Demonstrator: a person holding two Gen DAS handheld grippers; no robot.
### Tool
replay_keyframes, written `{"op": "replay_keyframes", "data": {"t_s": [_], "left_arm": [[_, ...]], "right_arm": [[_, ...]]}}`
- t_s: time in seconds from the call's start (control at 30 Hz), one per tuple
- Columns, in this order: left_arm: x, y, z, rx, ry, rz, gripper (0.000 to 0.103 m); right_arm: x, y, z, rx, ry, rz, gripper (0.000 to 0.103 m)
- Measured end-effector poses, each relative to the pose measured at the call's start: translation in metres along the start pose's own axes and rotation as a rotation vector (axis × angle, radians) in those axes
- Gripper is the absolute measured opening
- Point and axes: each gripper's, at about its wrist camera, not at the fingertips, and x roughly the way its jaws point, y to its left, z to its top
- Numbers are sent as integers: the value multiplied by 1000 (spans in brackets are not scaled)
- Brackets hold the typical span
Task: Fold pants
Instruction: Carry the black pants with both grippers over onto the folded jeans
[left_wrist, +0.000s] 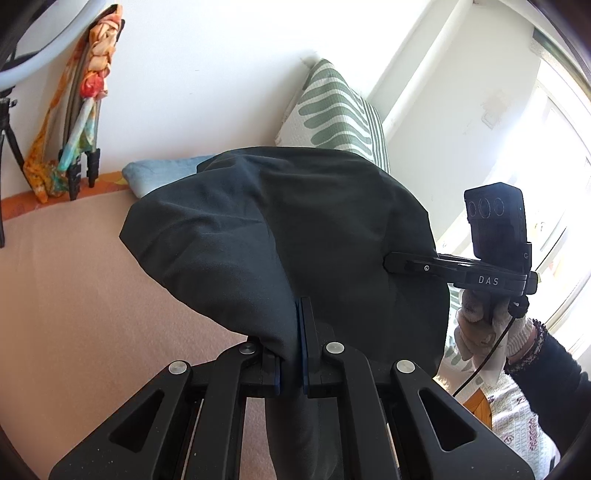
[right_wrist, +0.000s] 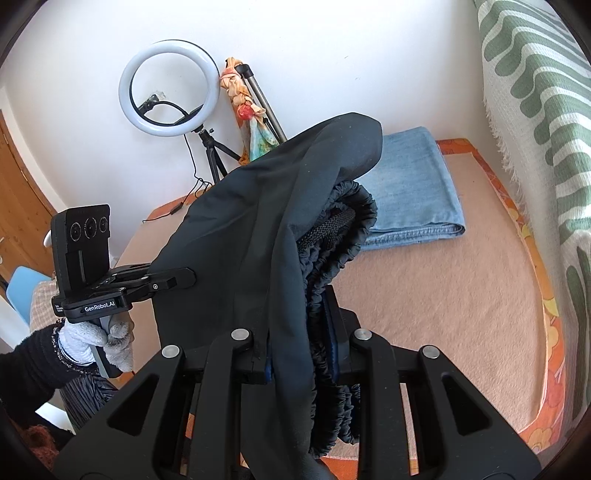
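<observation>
Left wrist view: left gripper (left_wrist: 295, 332) clamps thin black pants (left_wrist: 280, 221) at lower centre, fabric filling mid-frame above peach bed cover (left_wrist: 74, 295). Right wrist view: right gripper (right_wrist: 299, 332) grips their gathered waistband (right_wrist: 332, 251) at centre; folded jeans (right_wrist: 413, 184) lie upper right.

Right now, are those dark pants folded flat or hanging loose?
Hanging loose: the dark pants droop bunched in the air between both grippers, above the bed.
</observation>
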Motion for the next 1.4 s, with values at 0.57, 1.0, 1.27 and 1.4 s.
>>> {"op": "replay_keyframes", "data": {"t_s": [0.57,1.0,1.27,1.4], "left_arm": [[69,54,123,52,-57,66,6],[127,97,149,53,-38,103,6],[147,113,145,30,-12,121,6],[153,120,146,16,0,138,6]], "right_arm": [[62,-59,133,-60,-45,-16,22],[135,-116,181,-43,-4,7,22],[168,-144,179,-27,46,24,22],[178,-156,176,-1,64,37,22]]}}
